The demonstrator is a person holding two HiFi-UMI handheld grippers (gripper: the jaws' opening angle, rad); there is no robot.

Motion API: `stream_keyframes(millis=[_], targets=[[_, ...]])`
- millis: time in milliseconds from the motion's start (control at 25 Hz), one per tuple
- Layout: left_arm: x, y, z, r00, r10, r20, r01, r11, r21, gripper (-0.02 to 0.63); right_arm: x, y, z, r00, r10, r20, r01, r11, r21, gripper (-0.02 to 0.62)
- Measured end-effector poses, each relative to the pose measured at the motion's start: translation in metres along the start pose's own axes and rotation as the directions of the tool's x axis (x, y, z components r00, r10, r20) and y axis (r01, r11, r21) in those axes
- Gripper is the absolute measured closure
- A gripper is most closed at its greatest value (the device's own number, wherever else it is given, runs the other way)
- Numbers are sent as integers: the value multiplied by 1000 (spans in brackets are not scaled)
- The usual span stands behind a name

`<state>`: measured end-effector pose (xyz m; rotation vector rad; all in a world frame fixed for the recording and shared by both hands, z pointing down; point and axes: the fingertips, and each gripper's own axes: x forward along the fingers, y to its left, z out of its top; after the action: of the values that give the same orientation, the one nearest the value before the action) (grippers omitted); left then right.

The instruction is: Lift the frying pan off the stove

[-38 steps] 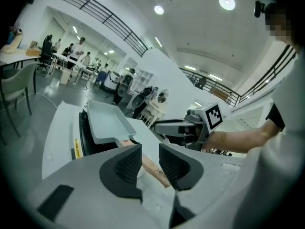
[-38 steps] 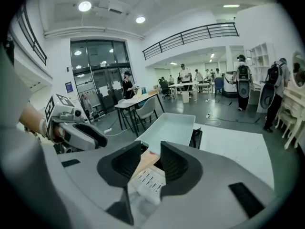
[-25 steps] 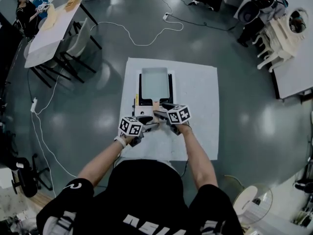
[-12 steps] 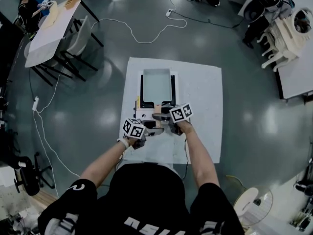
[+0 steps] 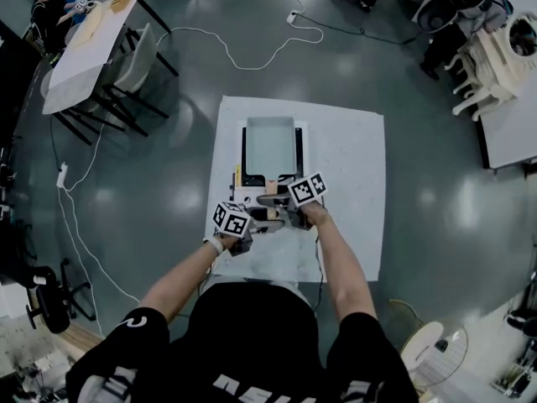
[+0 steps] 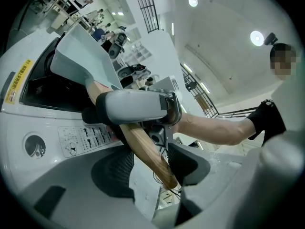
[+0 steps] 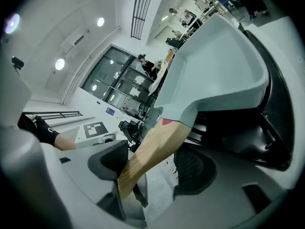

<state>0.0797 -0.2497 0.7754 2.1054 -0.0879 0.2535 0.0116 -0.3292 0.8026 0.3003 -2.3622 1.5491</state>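
Observation:
A pale grey rectangular frying pan [image 5: 270, 137] sits on the white portable stove [image 5: 250, 193] on the table. Its wooden handle [image 6: 143, 147] points toward me. My left gripper [image 5: 258, 223] straddles the near end of the handle. Its jaws are closing, and a gap still shows beside the left pad [image 6: 112, 173]. My right gripper [image 5: 273, 200] straddles the handle [image 7: 152, 147] closer to the pan [image 7: 214, 66]. There the wood lies against the left pad [image 7: 109, 161] and stands apart from the right pad [image 7: 193, 171]. In the left gripper view the right gripper [image 6: 138, 106] crosses over the handle.
The stove stands on a table under a white cloth [image 5: 352, 183]. A white cable [image 5: 243, 57] trails over the grey floor beyond it. A desk with chairs [image 5: 92, 49] is at the far left, white furniture [image 5: 495, 57] at the far right, a fan [image 5: 436, 342] near my right.
My left gripper has shifted right and slightly forward, in toward the handle. The right gripper has stayed on the handle. The head view has drifted a little.

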Motion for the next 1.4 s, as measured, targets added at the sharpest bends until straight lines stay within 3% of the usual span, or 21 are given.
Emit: stream_keyframes(millis=[240,400,560,1040,1280,1400], targets=[[-3,5,-2,1000,-18,9,19,1000,-25,400,8,1,1,998,60,6,-61,995,85,345],[-6,3,2,999,-31,22,31,999,-39,410,9,3,2,991,118,64,-126,981,149,405],[-3,7,2,999,-21,26,22,999,-40,411,5,0,3,984,131,118,-150,973,173,422],[-9,0,4,999,-21,35,22,999,-28,411,7,18,9,958,204,201,-236,960,152,420],[-14,-13,12,999,-28,35,27,999,26,411,-1,37,20,952,208,224,-231,970,81,419],[-17,-24,20,999,-37,38,34,997,64,411,-8,43,28,964,155,218,-164,986,26,417]])
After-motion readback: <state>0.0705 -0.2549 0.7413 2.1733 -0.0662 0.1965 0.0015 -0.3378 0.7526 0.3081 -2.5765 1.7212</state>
